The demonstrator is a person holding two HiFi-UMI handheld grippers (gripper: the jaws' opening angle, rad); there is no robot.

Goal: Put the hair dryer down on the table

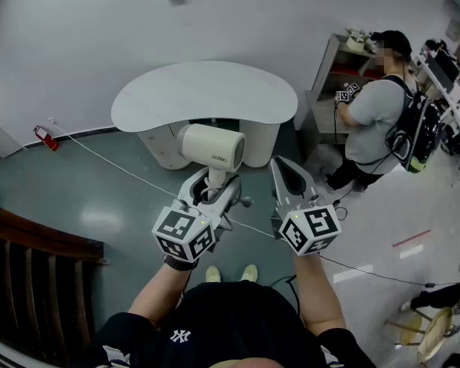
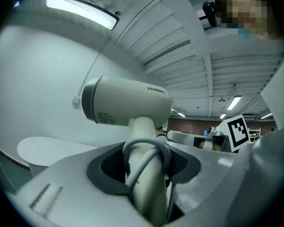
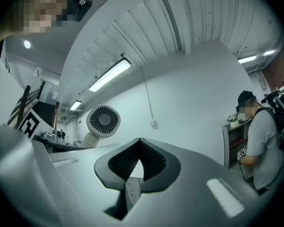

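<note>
Left hand-held gripper (image 1: 214, 184) pinching one hair dryer (image 1: 212, 148) (handle), right hand-held gripper (image 1: 278, 165) closed.

One hair dryer (image 1: 212, 149), one table (image 1: 207, 90), two tongs (image 1: 215, 182) (image 1: 280, 164).

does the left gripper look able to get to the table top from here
Probably yes. The left gripper, shut on the hair dryer by its handle, hangs just short of the table, and nothing shows between them. The right gripper sits off to the side, jaws together, out of the way.
</note>
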